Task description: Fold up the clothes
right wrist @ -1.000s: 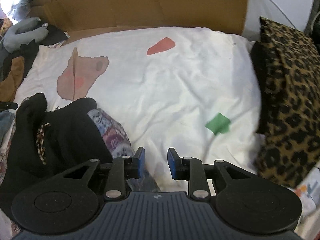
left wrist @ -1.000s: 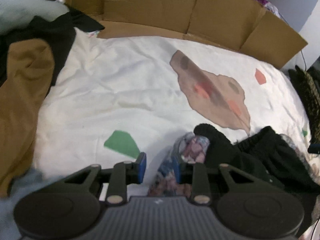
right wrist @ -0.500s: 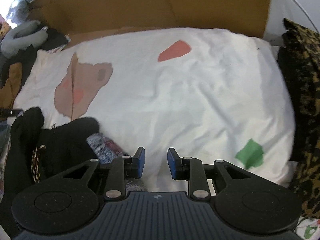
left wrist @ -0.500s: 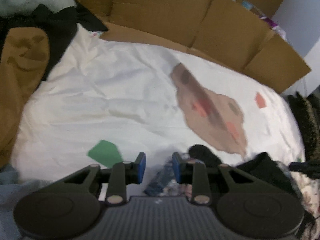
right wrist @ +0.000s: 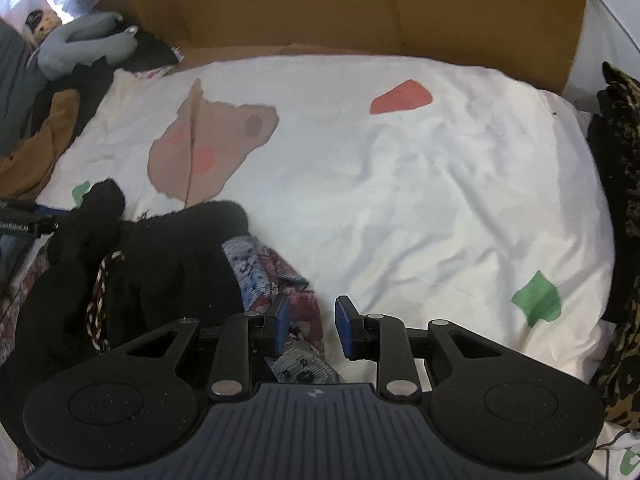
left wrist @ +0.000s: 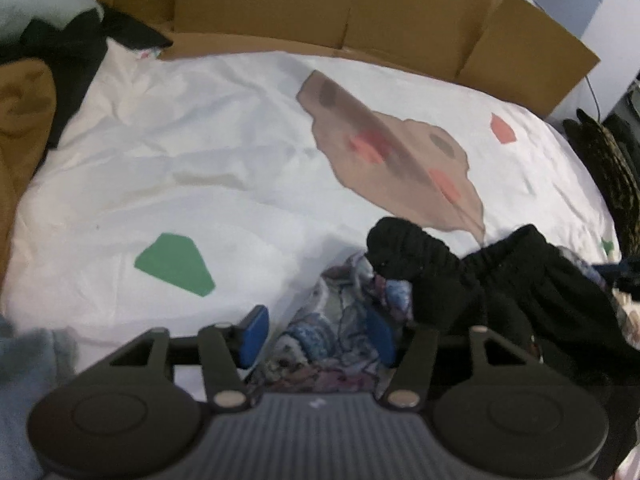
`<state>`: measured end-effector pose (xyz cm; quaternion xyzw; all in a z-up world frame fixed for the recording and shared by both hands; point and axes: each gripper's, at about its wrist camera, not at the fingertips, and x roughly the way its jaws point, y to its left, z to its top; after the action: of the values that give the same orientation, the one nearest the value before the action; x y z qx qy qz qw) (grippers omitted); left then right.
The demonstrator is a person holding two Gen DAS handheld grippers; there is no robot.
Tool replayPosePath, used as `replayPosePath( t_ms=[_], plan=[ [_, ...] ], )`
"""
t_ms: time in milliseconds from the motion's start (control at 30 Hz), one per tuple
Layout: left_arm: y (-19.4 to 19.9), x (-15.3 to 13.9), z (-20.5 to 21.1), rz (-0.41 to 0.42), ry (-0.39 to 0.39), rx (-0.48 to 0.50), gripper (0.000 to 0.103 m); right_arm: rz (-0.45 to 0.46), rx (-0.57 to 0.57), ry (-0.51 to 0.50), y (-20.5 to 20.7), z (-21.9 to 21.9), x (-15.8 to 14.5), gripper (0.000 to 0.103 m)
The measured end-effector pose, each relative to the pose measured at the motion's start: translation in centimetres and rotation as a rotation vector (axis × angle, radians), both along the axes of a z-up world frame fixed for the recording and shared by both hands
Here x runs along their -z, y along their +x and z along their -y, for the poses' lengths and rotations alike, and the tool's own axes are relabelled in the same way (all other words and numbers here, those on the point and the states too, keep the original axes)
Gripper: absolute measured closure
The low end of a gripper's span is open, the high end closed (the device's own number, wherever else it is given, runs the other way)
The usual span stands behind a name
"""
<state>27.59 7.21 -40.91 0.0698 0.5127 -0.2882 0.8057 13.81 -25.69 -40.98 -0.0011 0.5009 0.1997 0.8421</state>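
A black garment with a patterned blue, grey and maroon lining [left wrist: 472,276] lies bunched at the near edge of the white bed sheet [left wrist: 200,168]. My left gripper [left wrist: 316,330] is open, its blue pads on either side of the patterned fabric [left wrist: 332,332]. In the right wrist view the same garment [right wrist: 152,264] lies at the lower left. My right gripper [right wrist: 310,322] is open, with the patterned edge [right wrist: 296,312] lying between and under its pads.
Cardboard panels [left wrist: 360,4] stand along the far side of the bed. Brown and black clothes [left wrist: 24,112] are heaped at the left. A leopard-print pillow [right wrist: 620,208] lies at the right. A grey plush toy [right wrist: 84,46] sits at the far left.
Both grippers have opened wider. The left one has come down over the patterned fabric. The right one has shifted so the patterned edge now lies between its pads.
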Motion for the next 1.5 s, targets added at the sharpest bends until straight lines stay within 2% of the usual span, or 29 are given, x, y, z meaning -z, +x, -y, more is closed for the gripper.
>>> replayPosePath(
  t_ms=[133, 267, 333, 467, 633, 800, 1000, 1333, 1500],
  plan=[
    [-0.3, 0.1, 0.3, -0.012, -0.002, 0.017, 0.046, -0.020, -0.023, -0.003, -0.4, -0.6, 0.6, 0.072],
    [-0.7, -1.3, -0.2, 0.000, -0.001, 0.044, 0.050, -0.010, -0.059, -0.017, -0.7, -0.6, 0.3, 0.070],
    [-0.5, -2.3, -1.2, 0.011, -0.026, 0.019, 0.050, -0.003, -0.054, -0.016, -0.7, -0.3, 0.0, 0.066],
    [0.7, -3.5, -2.6, 0.055, -0.043, -0.048, 0.051, -0.003, -0.022, -0.001, -0.4, 0.5, -0.2, 0.065],
    [1.9, -2.2, -2.8, 0.040, -0.020, -0.092, 0.052, 0.011, -0.003, 0.007, -0.2, 0.5, -0.2, 0.065],
    [1.0, -0.5, -1.9, 0.007, -0.012, -0.042, 0.052, 0.045, 0.019, 0.019, 0.4, 0.5, -0.6, 0.065],
    [0.3, 0.5, -1.7, 0.005, -0.005, -0.039, 0.052, 0.057, 0.049, 0.025, 1.9, 0.4, 0.2, 0.065],
    [-0.1, 0.5, -1.7, -0.006, -0.011, -0.011, 0.053, 0.024, -0.063, 0.019, 1.3, -2.6, 1.7, 0.065],
    [0.0, 0.4, -1.8, -0.008, -0.015, -0.012, 0.054, 0.042, -0.091, 0.003, 1.0, -2.6, 1.2, 0.065]
  ],
)
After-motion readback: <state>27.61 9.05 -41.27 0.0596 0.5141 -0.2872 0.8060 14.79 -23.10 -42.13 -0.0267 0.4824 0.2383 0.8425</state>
